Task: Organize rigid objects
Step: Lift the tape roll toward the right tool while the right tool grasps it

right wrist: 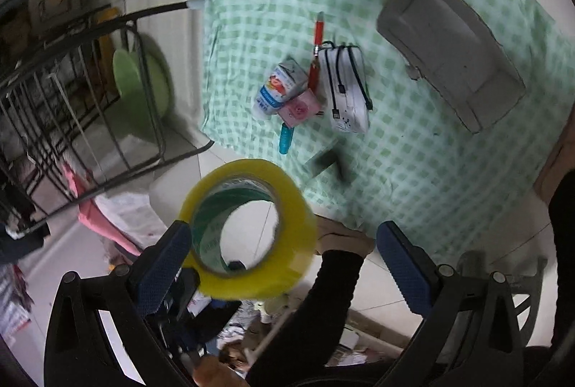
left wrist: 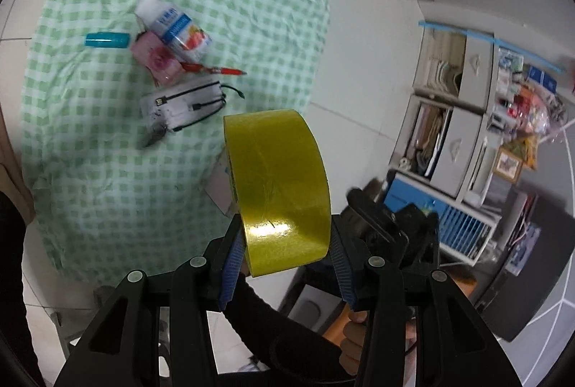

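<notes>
My left gripper (left wrist: 285, 252) is shut on a yellow tape roll (left wrist: 278, 185) and holds it in the air past the edge of the green checked cloth (left wrist: 107, 135). The roll also shows in the right wrist view (right wrist: 248, 228), between my right gripper's fingers but gripped by the left one. My right gripper (right wrist: 284, 264) is open and empty. On the cloth lie a milk carton (right wrist: 278, 88), a pink box (right wrist: 300, 108), a red pen (right wrist: 316, 49), a teal tube (right wrist: 286, 137), a white power bank with cables (right wrist: 346, 92) and a dark clip (right wrist: 325, 158).
A grey tray (right wrist: 449, 49) sits on the cloth at the right. A wire rack (right wrist: 72, 92) with a green bowl (right wrist: 142, 88) stands left of the cloth. Grey drawer units (left wrist: 456, 121) and clutter fill the floor to the right in the left wrist view.
</notes>
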Motion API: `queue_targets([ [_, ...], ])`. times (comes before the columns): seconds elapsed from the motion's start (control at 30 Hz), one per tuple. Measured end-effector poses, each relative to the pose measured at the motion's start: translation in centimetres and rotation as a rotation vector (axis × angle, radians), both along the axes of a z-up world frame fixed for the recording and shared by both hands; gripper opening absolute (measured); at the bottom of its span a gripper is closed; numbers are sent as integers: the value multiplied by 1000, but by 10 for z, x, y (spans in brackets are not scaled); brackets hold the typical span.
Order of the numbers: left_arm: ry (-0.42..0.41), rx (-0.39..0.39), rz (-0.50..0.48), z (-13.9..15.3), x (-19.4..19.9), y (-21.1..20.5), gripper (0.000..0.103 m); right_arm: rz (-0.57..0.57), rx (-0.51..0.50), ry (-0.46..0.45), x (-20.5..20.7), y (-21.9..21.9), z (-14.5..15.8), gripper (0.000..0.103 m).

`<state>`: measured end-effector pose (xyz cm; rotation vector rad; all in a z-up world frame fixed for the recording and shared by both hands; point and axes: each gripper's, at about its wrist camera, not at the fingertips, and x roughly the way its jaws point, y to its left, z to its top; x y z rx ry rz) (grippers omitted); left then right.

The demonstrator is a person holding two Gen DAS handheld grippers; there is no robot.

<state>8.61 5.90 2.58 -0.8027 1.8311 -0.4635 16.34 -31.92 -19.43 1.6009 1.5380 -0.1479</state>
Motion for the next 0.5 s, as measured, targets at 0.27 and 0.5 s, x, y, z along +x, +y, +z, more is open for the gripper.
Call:
queue_targets([
  [0.27, -22, -107, -90, 4, -4, -58, 43, -24, 29, 68, -10, -9, -18, 103],
  [0.5, -31, -120, -146, -15, -9, -88, 43, -38, 71, 51, -15, -25, -21, 43],
])
